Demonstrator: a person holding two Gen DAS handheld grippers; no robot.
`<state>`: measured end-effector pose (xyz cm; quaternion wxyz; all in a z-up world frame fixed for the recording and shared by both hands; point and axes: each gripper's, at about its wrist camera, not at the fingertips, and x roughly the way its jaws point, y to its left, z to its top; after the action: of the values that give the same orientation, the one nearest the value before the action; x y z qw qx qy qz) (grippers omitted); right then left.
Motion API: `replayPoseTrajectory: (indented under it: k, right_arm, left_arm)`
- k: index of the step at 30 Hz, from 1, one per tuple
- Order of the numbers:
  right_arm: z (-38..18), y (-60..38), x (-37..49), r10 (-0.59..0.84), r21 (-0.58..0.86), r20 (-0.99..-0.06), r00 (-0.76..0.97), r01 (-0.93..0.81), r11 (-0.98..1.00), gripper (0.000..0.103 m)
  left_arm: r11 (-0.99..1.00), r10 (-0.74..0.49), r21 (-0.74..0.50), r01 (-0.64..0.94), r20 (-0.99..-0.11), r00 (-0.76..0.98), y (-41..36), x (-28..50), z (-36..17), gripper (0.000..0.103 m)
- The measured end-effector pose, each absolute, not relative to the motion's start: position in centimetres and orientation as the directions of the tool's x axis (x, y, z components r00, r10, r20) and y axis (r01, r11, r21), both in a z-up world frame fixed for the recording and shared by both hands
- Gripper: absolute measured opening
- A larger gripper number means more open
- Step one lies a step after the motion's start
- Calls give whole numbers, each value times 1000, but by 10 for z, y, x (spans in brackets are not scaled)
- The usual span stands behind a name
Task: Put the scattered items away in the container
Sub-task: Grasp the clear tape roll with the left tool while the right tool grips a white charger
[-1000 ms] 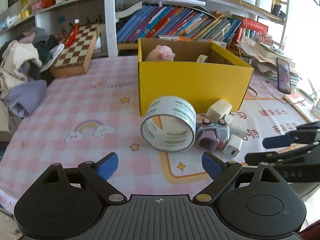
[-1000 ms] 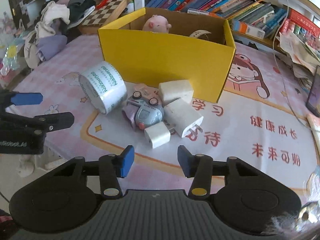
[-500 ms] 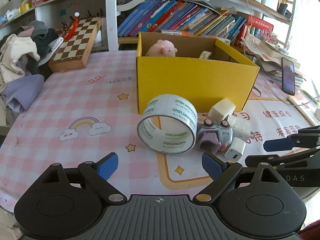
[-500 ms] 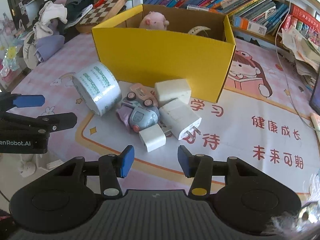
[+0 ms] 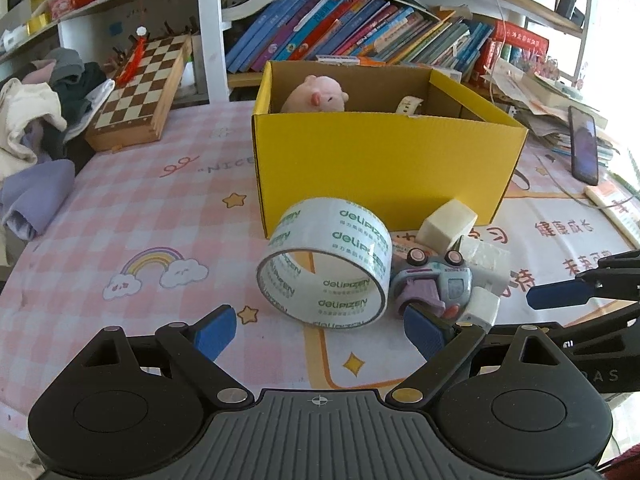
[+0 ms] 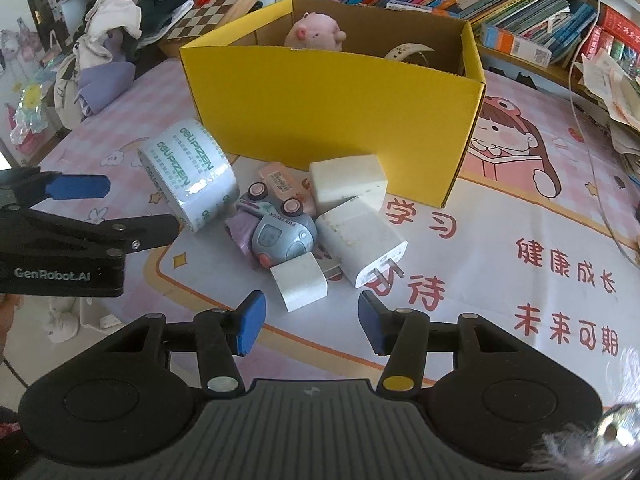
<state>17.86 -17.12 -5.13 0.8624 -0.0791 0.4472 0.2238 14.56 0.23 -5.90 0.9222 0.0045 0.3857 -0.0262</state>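
Scattered items lie in front of the yellow cardboard box point(image 5: 384, 168), which stands on the table with pink checked cloth point(image 5: 160, 208). Touching the box's front left corner is the clear tape roll with green letters point(image 5: 326, 268), standing on its edge. Beside the roll, in front of the box, a grey-purple toy car point(image 6: 276, 232) lies overturned among three white plug chargers point(image 6: 360, 236). Inside the box sits a pink plush pig point(image 5: 316, 94). The left tool point(image 5: 320, 330) is released, facing the roll. The right tool point(image 6: 310, 320) is also released, near the smallest charger.
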Motion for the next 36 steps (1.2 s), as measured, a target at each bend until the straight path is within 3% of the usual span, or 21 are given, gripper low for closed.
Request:
replayPoseTrajectory:
  k: [16,22,26,29,31,36]
  right_arm:
    - [-66,-161,197,345,76,-820,456,-511,856,47]
    - [-69,-159,203,353,81,-822,446,-523,849,44]
    - [-71,-158,205,353,82,-825,442,-524,848,36]
    - [-71,-159,203,356,84,-825,440,-527,846,32]
    - [-71,-159,202,353,79,-824,443,-527,846,32]
    - [-68,-162,197,353,80,-816,457,-517,852,31]
  left_arm:
    - [995,-26,49,84,-699,715,-2,174,-69,96]
    - [996,-32,40,84,-703,710,0,181,-72,96]
    - [995,-39,36,90,-704,710,1,184,-75,96]
    - [994,-59,21,104,-703,708,1,184,-76,93]
    - [994,-75,6,112,-706,704,2,184,-76,85]
    - [993,-95,-15,121,-710,698,4,179,-74,84]
